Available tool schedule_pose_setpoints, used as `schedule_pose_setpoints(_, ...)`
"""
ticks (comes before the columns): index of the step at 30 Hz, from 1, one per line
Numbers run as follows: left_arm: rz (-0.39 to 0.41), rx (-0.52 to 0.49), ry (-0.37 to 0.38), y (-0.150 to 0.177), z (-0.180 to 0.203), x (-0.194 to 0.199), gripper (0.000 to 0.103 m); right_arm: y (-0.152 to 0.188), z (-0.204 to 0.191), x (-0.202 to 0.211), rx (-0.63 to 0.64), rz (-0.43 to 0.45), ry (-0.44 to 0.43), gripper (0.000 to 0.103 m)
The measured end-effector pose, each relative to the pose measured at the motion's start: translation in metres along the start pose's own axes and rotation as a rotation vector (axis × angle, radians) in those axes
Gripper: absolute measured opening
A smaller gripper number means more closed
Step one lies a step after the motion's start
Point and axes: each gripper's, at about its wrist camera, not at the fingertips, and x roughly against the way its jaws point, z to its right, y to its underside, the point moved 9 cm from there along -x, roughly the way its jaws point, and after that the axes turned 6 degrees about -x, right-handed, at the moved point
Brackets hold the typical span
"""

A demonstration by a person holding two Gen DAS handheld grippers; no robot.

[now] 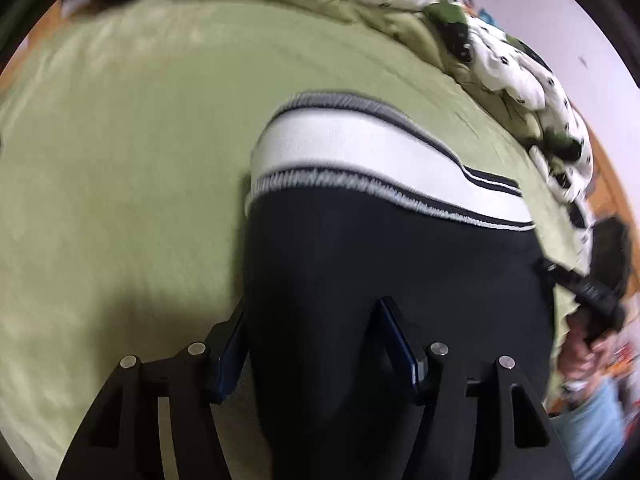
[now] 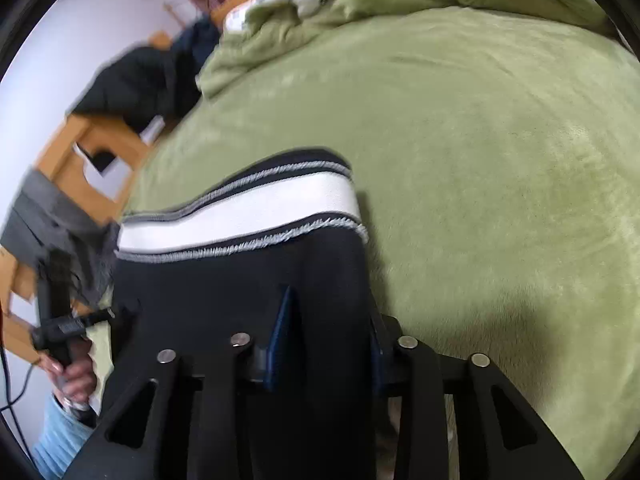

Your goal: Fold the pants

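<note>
Black pants (image 1: 380, 256) with a white and grey striped waistband (image 1: 360, 140) lie flat on a green blanket (image 1: 120, 160), waistband away from me. My left gripper (image 1: 312, 308) stands open over the near part, one finger at the left edge of the pants and the other above the cloth. In the right wrist view the same pants (image 2: 240, 292) and waistband (image 2: 248, 204) show. My right gripper (image 2: 330, 308) is open too, with black cloth between its fingers and one finger at the right edge of the pants. Nothing is pinched.
A crumpled white patterned quilt (image 1: 520, 72) is heaped along the far side of the bed. Beside the bed stand a wooden frame (image 2: 80, 148) with dark clothes (image 2: 136, 76) on it and a grey cloth (image 2: 52, 216). A person's hand (image 2: 76, 376) holds the left gripper's handle.
</note>
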Motion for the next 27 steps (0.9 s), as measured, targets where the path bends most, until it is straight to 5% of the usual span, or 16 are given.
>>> schedule_pose_setpoints(3, 0.150, -0.031, -0.113, -0.017, -0.005, 0.041, 0.058, -0.009, -0.006, 0.022, 0.071, 0.067, 0.129, 0.050)
schedule_pose_setpoints(5, 0.249, -0.030, -0.108, -0.030, -0.004, 0.065, 0.058, -0.018, -0.020, 0.043, 0.123, 0.165, 0.165, 0.050)
schedule_pose_setpoints(8, 0.395, -0.015, -0.034, -0.054, 0.015, 0.086, 0.058, -0.032, -0.060, 0.058, 0.196, 0.275, 0.099, 0.050)
schedule_pose_setpoints(11, 0.369, -0.041, 0.000, -0.061, 0.025, 0.065, 0.059, -0.043, -0.095, 0.036, 0.267, 0.281, 0.062, 0.050)
schedule_pose_setpoints(14, 0.234, -0.086, -0.153, -0.054, 0.016, 0.006, 0.062, -0.034, -0.088, -0.019, 0.327, 0.165, 0.149, 0.038)
schedule_pose_setpoints(16, 0.180, -0.077, -0.207, -0.046, 0.003, -0.021, 0.073, -0.033, -0.069, -0.045, 0.347, 0.178, 0.219, 0.036)
schedule_pose_setpoints(21, 0.172, 0.068, -0.089, -0.044, -0.018, -0.024, 0.081, -0.042, -0.067, -0.042, 0.333, 0.182, 0.175, 0.036)
schedule_pose_setpoints(27, 0.191, 0.073, -0.084, -0.039, -0.012, -0.022, 0.079, -0.044, -0.070, -0.040, 0.338, 0.179, 0.180, 0.039)
